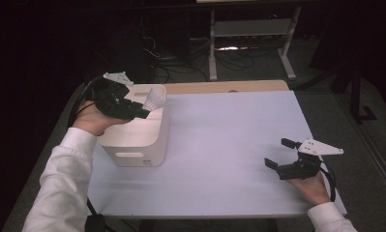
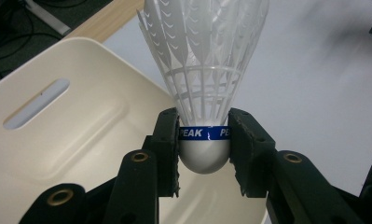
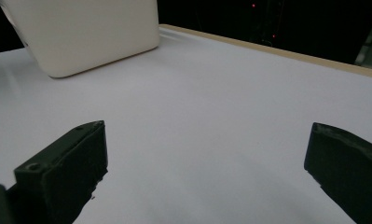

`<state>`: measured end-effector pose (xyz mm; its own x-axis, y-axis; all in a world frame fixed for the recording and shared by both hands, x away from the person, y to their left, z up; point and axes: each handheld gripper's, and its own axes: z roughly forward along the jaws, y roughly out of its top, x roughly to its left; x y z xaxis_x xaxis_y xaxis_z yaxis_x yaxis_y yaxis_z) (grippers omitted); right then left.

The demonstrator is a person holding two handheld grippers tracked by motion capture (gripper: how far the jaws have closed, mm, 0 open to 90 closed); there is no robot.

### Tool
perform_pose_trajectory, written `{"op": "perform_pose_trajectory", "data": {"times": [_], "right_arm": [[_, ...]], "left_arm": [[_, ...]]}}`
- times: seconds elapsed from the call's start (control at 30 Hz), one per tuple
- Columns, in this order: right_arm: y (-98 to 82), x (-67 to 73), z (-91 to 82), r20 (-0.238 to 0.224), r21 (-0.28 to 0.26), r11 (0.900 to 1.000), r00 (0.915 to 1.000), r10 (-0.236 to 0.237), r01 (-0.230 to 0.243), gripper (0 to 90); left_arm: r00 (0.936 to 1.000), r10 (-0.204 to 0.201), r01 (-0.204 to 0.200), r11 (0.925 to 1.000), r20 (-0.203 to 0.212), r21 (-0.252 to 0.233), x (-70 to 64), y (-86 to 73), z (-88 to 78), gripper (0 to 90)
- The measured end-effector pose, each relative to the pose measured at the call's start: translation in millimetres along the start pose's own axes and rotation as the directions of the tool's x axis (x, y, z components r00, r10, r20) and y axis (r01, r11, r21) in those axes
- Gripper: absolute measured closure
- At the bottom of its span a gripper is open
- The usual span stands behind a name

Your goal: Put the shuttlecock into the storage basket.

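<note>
While the left gripper point(image 1: 143, 112) hangs over the cream bin point(image 1: 137, 140) at the left end of the surface point(image 1: 229, 145), its jaws pinch a white shuttlecock point(image 2: 204, 93) by the rounded cork base, one pad on each side at the blue band. Feather skirt points away from the gripper, out past the jaws. In the left gripper view the shuttlecock sits above the bin's near corner, with the bin's inside wall and its slot handle to the left and the white surface to the right. In the high view the skirt point(image 1: 153, 100) shows just over the bin's far right rim.

Right gripper point(image 1: 283, 153) rests low at the right end of the surface, well apart from the bin, held in a hand point(image 1: 311, 186). Its jaws stand spread wide, nothing between them; bare white surface beneath. The bin shows far off in the right gripper view point(image 3: 86, 32), upper left.

White sleeve point(image 1: 65, 179) on the left forearm.
</note>
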<state>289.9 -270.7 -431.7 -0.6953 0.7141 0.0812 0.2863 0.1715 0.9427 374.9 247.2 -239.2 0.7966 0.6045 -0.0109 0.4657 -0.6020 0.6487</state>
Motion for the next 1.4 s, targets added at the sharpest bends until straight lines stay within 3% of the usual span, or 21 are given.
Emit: {"op": "perform_pose_trajectory", "data": {"times": [0.57,0.9,1.23,1.4], "right_arm": [[-0.1,0.2,0.3,0.004,0.004,1.0,1.0,-0.004,0.004,0.0],[-0.2,-0.1,0.2,0.004,0.005,1.0,1.0,-0.004,0.004,0.0],[-0.2,-0.3,0.3,0.003,0.005,1.0,1.0,-0.005,0.004,0.0],[-0.2,0.0,0.2,0.002,0.007,1.0,1.0,-0.002,0.002,0.0]], "left_arm": [[0.9985,-0.054,0.054,0.9985,0.006,0.003,6.3,-31.2,3.5,64.2],[0.9957,-0.091,0.091,0.9959,0.021,0.001,11.2,-47.4,13.5,64.2],[0.9939,-0.107,0.107,0.9943,0.027,-0.005,13.1,-57.5,16.4,63.9],[0.9891,-0.128,0.131,0.9904,0.074,-0.043,16.6,-58.4,14.6,51.1]]}}
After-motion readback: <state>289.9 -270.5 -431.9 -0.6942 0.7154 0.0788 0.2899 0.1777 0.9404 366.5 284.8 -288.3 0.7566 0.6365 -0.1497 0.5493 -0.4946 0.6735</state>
